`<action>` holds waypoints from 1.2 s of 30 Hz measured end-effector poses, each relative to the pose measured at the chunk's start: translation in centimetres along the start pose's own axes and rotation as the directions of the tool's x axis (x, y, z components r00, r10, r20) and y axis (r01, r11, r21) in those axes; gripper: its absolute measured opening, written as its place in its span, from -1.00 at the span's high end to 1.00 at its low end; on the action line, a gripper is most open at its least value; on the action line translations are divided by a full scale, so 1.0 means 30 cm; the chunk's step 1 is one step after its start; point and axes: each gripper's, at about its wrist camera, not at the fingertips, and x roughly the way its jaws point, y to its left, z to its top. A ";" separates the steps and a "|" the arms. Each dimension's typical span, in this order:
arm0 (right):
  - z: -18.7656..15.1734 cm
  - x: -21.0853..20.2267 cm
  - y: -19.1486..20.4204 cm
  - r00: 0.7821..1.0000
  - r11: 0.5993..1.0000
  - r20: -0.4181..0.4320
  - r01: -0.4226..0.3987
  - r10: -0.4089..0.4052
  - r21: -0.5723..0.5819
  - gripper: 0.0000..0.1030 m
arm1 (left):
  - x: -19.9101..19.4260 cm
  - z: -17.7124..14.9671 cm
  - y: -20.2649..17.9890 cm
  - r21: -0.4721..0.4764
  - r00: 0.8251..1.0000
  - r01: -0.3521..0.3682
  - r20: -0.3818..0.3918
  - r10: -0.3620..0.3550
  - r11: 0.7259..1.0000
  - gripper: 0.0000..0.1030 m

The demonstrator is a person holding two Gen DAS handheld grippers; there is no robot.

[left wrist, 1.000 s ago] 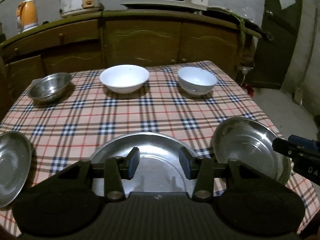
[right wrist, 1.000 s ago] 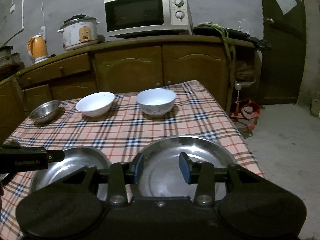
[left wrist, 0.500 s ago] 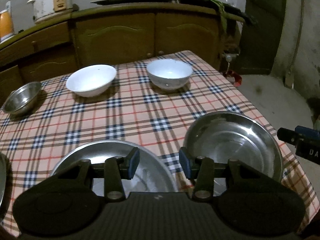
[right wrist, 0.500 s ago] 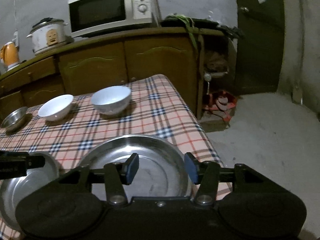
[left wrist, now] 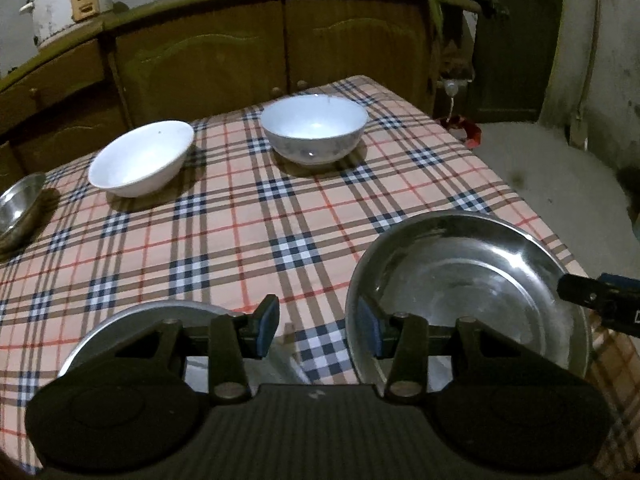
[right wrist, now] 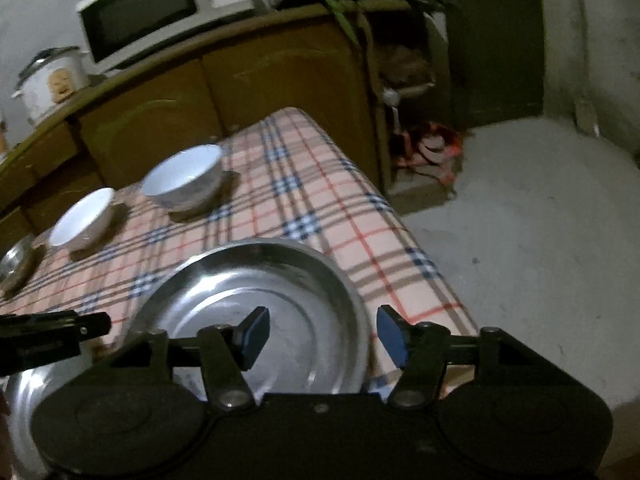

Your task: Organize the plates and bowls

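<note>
Steel: 2 plates point(left wrist: 468, 280), 1 sm bowl point(left wrist: 18, 204); 2 white bowls point(left wrist: 140, 158); both grippers' point(left wrist: 318, 330) jaws spread, empty.

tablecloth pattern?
Peach plaid tablecloth with navy, brown and red lines; clearest in the left wrist view.

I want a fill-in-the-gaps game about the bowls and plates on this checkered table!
1. The two round white bowls, the wide shallow one and the deeper one, stand on a ____ tablecloth.
2. The shiny round plate in front of the right tongs is made of ____.
3. The right tongs' jaws are ____, holding nothing.
4. The number of white bowls is ____.

Missing words: checkered; metal; open; two
</note>
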 end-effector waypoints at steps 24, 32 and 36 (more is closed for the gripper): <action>-0.017 0.092 -0.035 0.993 0.997 -0.118 0.010 -0.002 0.071 -0.40 | 0.148 0.017 -0.107 0.106 0.996 0.070 -0.070 -0.063 0.992 0.20; -0.015 0.089 -0.036 0.994 0.997 -0.113 0.018 -0.010 0.073 0.13 | 0.146 0.022 -0.109 0.112 0.995 0.061 -0.080 -0.052 0.992 0.44; -0.010 0.073 -0.042 0.996 0.997 -0.085 0.016 -0.009 0.079 0.13 | 0.121 0.031 -0.114 0.112 0.996 0.063 -0.062 -0.056 0.992 0.44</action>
